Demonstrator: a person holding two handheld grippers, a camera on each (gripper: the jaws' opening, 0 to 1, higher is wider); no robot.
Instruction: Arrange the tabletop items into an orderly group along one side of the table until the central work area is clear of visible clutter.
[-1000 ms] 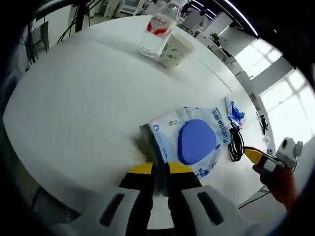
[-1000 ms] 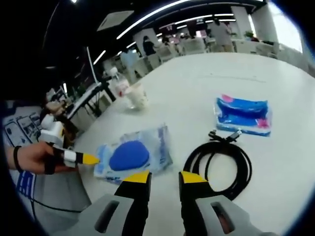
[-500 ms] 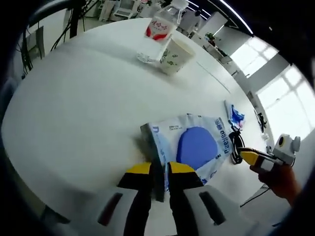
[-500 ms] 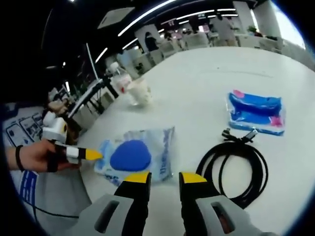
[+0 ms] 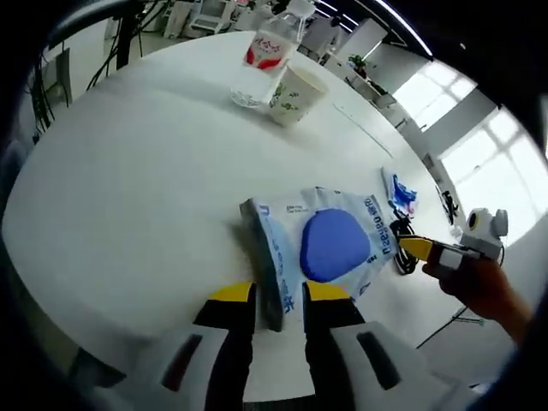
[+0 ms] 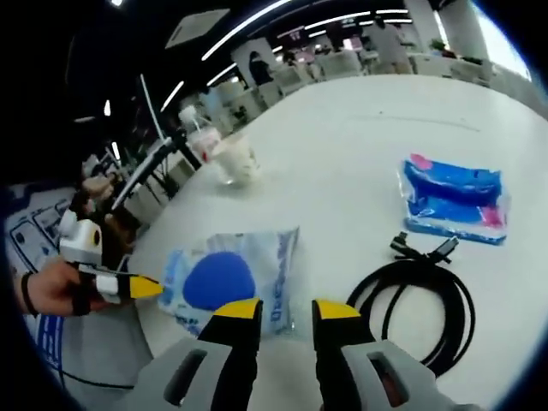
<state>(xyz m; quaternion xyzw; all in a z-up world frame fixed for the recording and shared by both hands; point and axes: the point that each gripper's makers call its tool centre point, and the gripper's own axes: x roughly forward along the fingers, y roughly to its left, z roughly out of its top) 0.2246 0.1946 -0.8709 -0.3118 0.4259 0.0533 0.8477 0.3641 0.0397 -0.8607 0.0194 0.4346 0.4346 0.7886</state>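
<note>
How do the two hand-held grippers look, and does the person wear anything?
Each gripper, left and right, has two grey jaws with black inner faces, dark slots and yellow tips. The hand on the left gripper wears a dark wristband.

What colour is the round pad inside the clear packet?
Blue; the pad shows best in the left gripper view.

Both grippers have grey bodies and black fingers point(image 5: 232, 301) with yellow tips.
</note>
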